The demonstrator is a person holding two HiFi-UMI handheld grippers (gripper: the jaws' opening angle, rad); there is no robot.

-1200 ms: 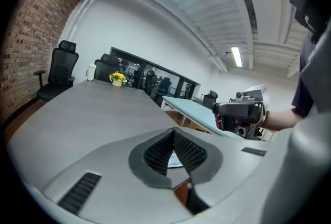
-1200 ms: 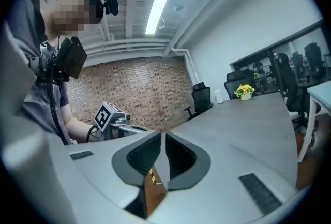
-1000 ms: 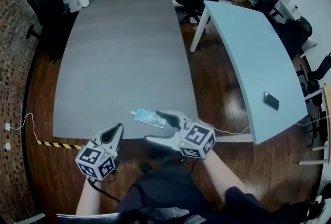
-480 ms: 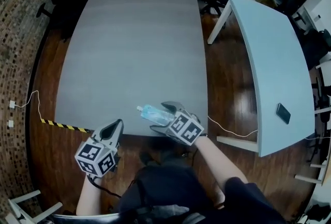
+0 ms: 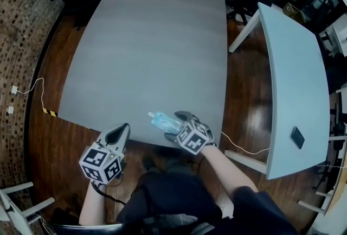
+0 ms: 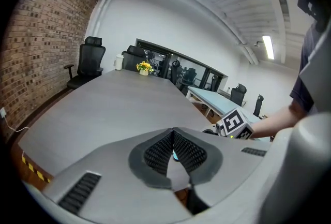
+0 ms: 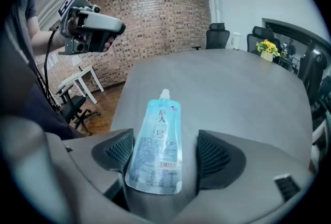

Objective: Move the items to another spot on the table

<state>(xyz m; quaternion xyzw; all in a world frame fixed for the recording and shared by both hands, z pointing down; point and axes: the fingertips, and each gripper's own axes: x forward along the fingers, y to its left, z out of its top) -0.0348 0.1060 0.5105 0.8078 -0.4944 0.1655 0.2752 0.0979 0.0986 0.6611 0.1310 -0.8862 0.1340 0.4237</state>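
Head view: the left gripper hangs off the near edge of the table. The right gripper sits over that edge with the pouch lying between its jaws, spout pointing up the table. I can't tell whether the pouch touches the top.

Left gripper view: jaws together, nothing in them.

Right gripper view: the jaws have just been closing but stand apart. The pouch leans on the left-hand pad, with a clear gap at the other.

I judge it light, soft and slick, its liquid sloshing, so it will sag. I'd pinch it across the body near the stiffer bottom seam, gently, not at the spout.
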